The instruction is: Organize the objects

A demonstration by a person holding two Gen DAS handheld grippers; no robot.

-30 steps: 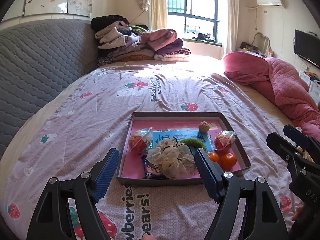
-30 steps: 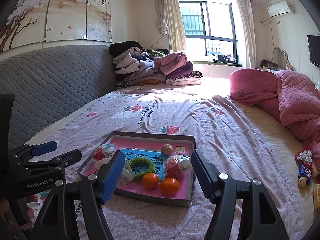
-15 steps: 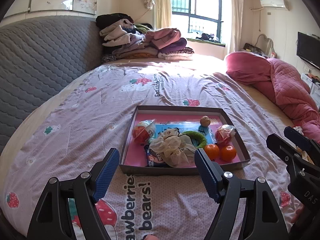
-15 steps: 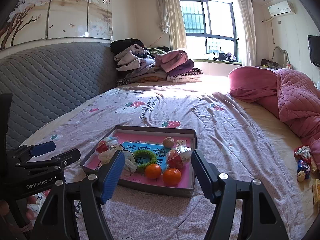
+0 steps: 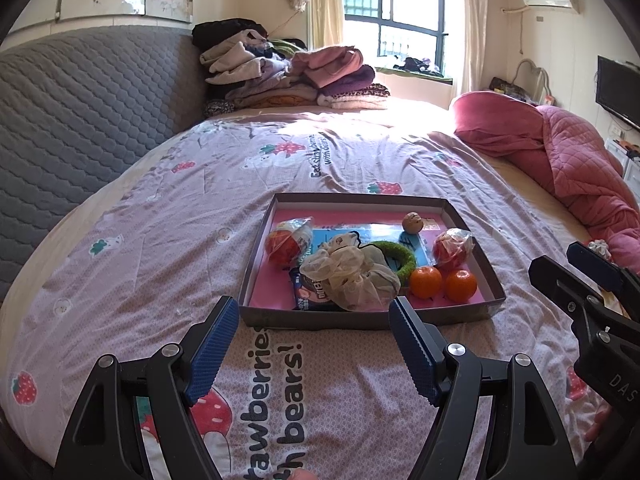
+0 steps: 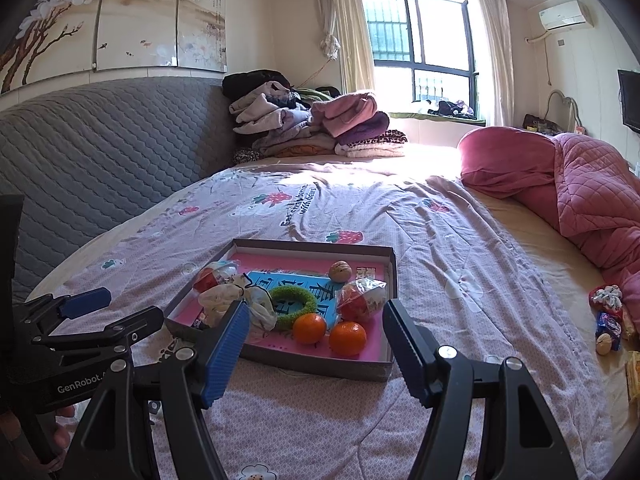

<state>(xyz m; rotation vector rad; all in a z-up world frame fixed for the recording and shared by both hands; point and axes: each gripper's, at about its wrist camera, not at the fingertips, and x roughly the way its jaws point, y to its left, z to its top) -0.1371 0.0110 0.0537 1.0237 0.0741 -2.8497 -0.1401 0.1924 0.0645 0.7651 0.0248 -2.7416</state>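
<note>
So the shallow cardboard tray (image 5: pixel 362 318) with the pink lining sits on the bed (image 5: pixel 160 248), straight ahead of both tools and just past their fingertips. Inside it, nearest the tools, two oranges (image 5: pixel 426 281) sit side by side touching each other, with a crumpled cream plastic bag (image 5: pixel 348 274) to their left lying over a snack packet (image 5: pixel 310 292). A fuzzy green ring (image 5: pixel 402 254) is partly tucked under that bag, on top of a blue card (image 6: pixel 298 286). Two wrapped red fruits sit at either side, one (image 5: pixel 286 242) toward the left wall, one (image 5: pixel 452 246) toward the right, just behind the oranges. A walnut (image 5: pixel 412 222) rests alone near the far wall.

Left tool (image 5: pixel 314 350) has its blue-padded fingers spread wide, nothing between them, hovering over the bedspread just short of the tray's near wall. Right tool (image 6: pixel 316 348) is the same deal, spread wide and empty, lined up with the oranges.

Off to the right of the right tool, well apart from the tray, a few small wrapped snacks (image 6: pixel 608 320) lie on the sheet beside a pink quilt (image 6: pixel 580 184). Far beyond the tray, folded clothes (image 6: pixel 312 124) are stacked by the window (image 6: pixel 420 48).
</note>
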